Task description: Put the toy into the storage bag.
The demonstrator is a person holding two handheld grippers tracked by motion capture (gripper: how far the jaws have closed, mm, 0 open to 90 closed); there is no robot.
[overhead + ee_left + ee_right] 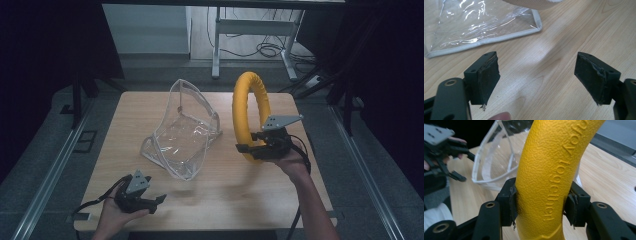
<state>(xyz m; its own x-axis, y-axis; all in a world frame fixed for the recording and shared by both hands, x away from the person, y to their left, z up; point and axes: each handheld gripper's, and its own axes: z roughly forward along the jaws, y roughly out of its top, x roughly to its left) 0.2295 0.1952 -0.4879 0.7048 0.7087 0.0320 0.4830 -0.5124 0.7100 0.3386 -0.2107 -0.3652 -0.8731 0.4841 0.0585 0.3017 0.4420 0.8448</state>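
Note:
A yellow foam ring (248, 112) stands upright over the right half of the wooden table (215, 195). My right gripper (247, 149) is shut on its lower arc. In the right gripper view both pads press the ring's (549, 177) textured sides, with raised lettering running along it. A clear plastic pouch (182, 130) with white piping stands open at the table's middle, left of the ring. My left gripper (159, 202) rests low at the front left, open and holding nothing. Its view shows the jaws wide apart over bare wood, the pouch's corner (534, 23) ahead.
The table's front edge lies just under the left hand. Beyond the far edge stand a metal desk frame (250, 30) and loose cables (270, 50) on the floor. Metal rails (50, 170) run along both sides of the table.

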